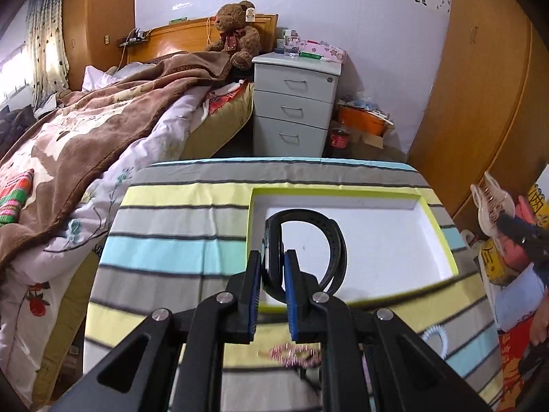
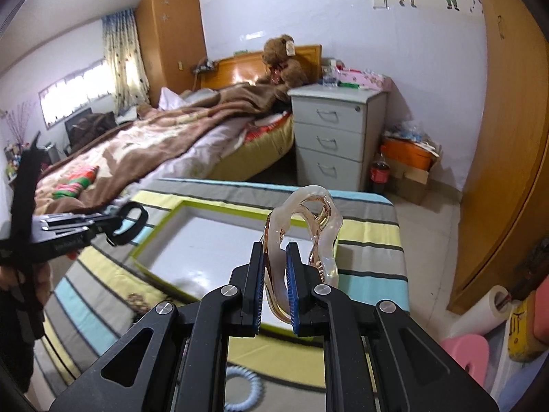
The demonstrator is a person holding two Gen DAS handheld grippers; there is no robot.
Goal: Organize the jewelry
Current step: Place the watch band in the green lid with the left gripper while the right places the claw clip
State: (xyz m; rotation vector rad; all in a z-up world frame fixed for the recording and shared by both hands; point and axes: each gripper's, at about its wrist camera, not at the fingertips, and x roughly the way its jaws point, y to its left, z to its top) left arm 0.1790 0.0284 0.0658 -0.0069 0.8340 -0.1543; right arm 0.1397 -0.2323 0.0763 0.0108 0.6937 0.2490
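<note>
- Left tongs, low centre of the left wrist view, pinch a black wristband standing on edge, its loop reaching up the frame over the white tray just beyond.
- Right tongs clamp a translucent hair claw, upright, the tray's near corner directly below and to the left.
- Both look about equally close to the tray, on the striped bench.
- Blurred beaded piece and a coiled blue band, lower frame, sit half hidden behind the arms.
</note>
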